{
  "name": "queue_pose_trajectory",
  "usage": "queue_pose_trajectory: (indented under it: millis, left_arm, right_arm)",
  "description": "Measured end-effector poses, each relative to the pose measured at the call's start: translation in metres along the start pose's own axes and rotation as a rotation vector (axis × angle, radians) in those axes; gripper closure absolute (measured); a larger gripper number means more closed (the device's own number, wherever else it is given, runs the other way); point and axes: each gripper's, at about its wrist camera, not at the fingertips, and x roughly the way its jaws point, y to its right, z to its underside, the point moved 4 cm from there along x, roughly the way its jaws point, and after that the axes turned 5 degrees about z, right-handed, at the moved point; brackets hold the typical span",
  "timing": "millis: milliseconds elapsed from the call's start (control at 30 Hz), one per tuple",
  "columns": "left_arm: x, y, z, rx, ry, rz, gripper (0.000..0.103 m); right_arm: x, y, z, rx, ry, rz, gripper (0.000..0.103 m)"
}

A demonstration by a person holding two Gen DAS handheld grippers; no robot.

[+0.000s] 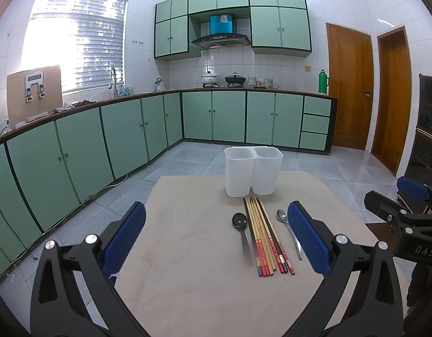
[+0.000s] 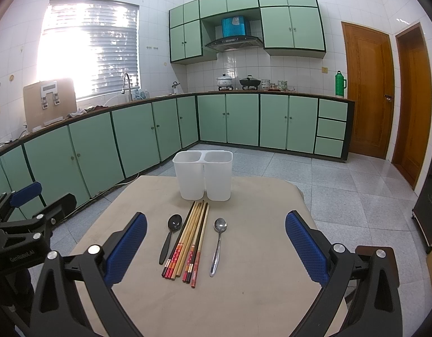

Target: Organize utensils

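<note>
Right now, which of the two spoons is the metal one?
The silver spoon, lying right of the chopsticks. The other spoon, left of them, is black.

Using the white two-compartment holder (image 2: pixel 203 175) as the reference: it sits upright at the far end of the worktop (image 2: pixel 258 266) and both compartments look empty, so nothing blocks dropping in from above. Right in front of it is the chopstick bundle (image 2: pixel 188 241), tips almost reaching its base, not much room there. The black spoon (image 2: pixel 171 236) lies left of the bundle, the metal spoon (image 2: pixel 218 245) right of it, each with a narrow strip of bare cloth between. Either side of the holder the worktop is bare, plenty of space. Both tongs, left (image 1: pixel 216 238) and right (image 2: pixel 216 248), gape wide above the near edge.
</note>
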Motion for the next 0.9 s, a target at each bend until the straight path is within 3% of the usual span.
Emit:
queue_pose_trajectory:
  millis: [900]
  left_arm:
    - [0.006, -0.007, 0.004, -0.007, -0.016, -0.005, 0.005]
  right_arm:
    - [0.013, 0.002, 0.000, -0.005, -0.012, 0.002, 0.006]
